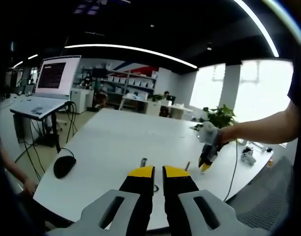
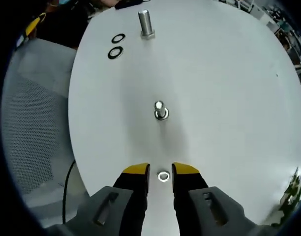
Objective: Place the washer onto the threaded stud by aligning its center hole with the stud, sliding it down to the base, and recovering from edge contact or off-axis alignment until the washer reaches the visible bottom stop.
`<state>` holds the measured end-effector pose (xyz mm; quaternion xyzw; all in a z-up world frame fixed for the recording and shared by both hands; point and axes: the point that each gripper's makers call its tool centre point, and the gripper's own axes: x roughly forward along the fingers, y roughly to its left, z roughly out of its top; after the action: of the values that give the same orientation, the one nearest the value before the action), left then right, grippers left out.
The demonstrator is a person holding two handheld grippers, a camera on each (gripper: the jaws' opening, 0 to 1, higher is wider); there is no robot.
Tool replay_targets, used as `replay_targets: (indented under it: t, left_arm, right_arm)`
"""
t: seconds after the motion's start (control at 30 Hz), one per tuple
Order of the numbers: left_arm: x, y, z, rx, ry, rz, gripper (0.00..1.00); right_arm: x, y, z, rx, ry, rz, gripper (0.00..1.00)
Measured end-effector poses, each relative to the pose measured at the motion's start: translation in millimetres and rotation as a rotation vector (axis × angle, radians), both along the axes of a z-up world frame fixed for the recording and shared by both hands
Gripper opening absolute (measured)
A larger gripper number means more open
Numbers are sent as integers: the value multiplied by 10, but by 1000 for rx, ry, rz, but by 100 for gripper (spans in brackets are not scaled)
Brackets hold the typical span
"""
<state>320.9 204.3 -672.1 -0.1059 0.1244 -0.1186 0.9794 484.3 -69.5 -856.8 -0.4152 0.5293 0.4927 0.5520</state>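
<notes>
A small silver washer [image 2: 163,176] lies flat on the white table [image 2: 229,98], between the yellow tips of my right gripper [image 2: 161,173]. That gripper is open and its fingers stand apart from the washer on both sides. Ahead of it a short threaded stud [image 2: 160,110] stands upright on its base. In the left gripper view my left gripper [image 1: 158,173] hovers over the near table edge, jaws together with nothing between them. The same view shows the right gripper [image 1: 205,166] at the right, held by a gloved hand and pointing down at the table.
A taller stud [image 2: 145,22] and two black rings [image 2: 116,45] sit at the far end of the table. A mesh chair [image 2: 32,128] is beside the table edge. A black mouse [image 1: 64,164], a screen on a stand [image 1: 54,76] and a plant [image 1: 220,117] are around the table.
</notes>
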Motion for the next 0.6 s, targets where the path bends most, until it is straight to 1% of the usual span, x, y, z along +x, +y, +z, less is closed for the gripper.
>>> replay_targets:
  t: [0.23, 0.33, 0.37, 0.53, 0.6]
  left_arm:
    - [1, 2, 3, -2, -2, 2, 4]
    - [2, 2, 3, -3, -2, 2, 4]
    - [2, 3, 4, -3, -2, 3, 4]
    - [1, 5, 7, -4, -3, 4, 4]
    - [2, 6, 7, -5, -4, 4, 4]
  right_arm:
    - [35, -180, -120, -22, -19, -18, 20]
    - [41, -190, -145, -20, -23, -23, 19]
    - [60, -174, -135, -14, -34, -17, 19]
    - [49, -176, -130, -31, -47, -6, 18]
    - [75, -181, -135, -38, -66, -13, 16]
